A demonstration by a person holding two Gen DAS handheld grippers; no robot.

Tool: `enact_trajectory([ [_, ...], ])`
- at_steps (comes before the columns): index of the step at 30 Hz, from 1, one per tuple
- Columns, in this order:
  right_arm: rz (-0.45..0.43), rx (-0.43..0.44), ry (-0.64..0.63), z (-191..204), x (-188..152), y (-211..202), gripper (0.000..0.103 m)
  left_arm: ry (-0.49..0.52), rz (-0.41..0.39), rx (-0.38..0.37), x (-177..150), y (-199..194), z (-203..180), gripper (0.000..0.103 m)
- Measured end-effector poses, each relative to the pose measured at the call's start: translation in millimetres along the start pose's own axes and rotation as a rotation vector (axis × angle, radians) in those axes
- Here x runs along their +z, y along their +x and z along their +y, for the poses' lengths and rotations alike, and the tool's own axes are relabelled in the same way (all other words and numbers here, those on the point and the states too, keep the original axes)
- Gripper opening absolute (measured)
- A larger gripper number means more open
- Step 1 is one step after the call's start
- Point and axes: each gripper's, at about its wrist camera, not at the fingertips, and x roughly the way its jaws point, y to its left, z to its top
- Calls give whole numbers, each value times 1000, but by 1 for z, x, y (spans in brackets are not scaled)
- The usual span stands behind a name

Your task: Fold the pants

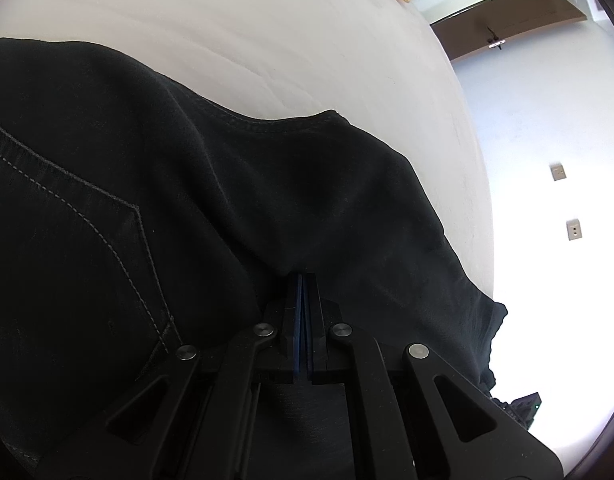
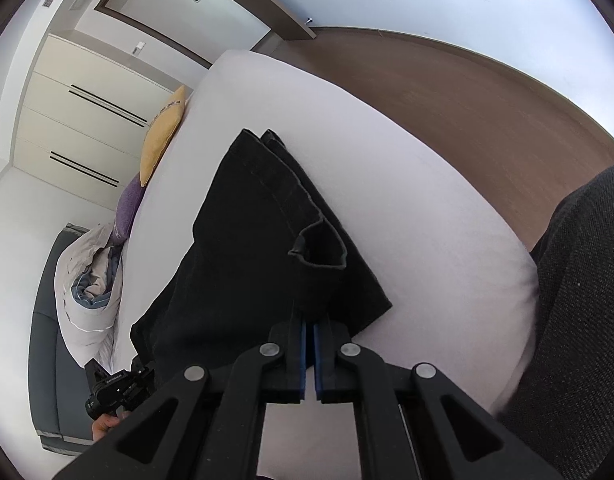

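Where the blue pads of the left gripper (image 1: pixel 303 280) meet at the lower centre of the left wrist view, black cloth of the pants (image 1: pixel 155 184) is pinched between them, the fingers being drawn almost fully together on a gathered fold. In the right wrist view the right gripper (image 2: pixel 310 326) is likewise nearly closed, only a thin slit being left between the pads, and the near edge of the pants (image 2: pixel 251 248) appears to be gripped at the tips, though the contact itself is hidden by the cloth. From both pairs of fingers the garment is spread away up the frame across the white bed (image 2: pixel 407 184), with a stitched pocket (image 1: pixel 79 216) seen at the left of the left view. The fabric is judged to be soft, limp denim of moderate weight, unlikely to slip from rubber pads; it is best held at seams or hems, where several layers are caught together. A yellow pillow (image 2: pixel 163 136) lies at the upper left.
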Motion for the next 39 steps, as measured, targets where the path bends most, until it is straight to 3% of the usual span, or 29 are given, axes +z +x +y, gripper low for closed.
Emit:
enact_trajectory([
  [8,11,12,29,-7,-1,2,1,71,-6,40,-7,-1,-18,1],
  [11,48,30,66,-15,3,-4,3,47,-13,9,-7,1,-15,1],
  [13,40,-37,3,-6,2,-18,7,19,-17,-22,-7,2,-10,1],
  [14,30,-89,-38,1,2,-27,14,13,-18,-33,-7,3,-9,1],
  [17,-32,-186,-126,21,7,-50,13,0,-22,-58,-8,6,-6,1],
  [19,-62,-206,-140,32,17,-53,14,-22,-23,-75,-8,8,-4,1],
  [21,-86,-143,-141,46,30,-51,14,-31,-25,-83,-8,9,-4,1],
  [23,-49,-47,-192,72,43,-35,14,-27,-27,-81,-9,10,-5,1],
  [25,61,64,-269,100,50,-1,14,-32,-29,-81,-9,11,-5,1],
  [28,264,156,-335,128,49,55,15,-37,-32,-79,-11,12,-7,1],
  [30,296,193,-353,134,51,84,15,-36,-35,-76,-11,13,-7,1],
  [32,389,223,-305,126,56,120,15,-33,-34,-77,-12,10,-3,1],
  [34,363,122,-298,110,64,138,9,-33,-34,-77,-13,11,-4,1],
  [35,354,134,-284,100,72,144,0,-30,-33,-78,-13,12,-4,1],
  [37,281,159,-222,79,94,143,0,-29,-34,-82,-13,12,-4,1],
  [39,180,123,-167,65,118,134,0,-35,-39,-87,-13,12,-2,1],
])
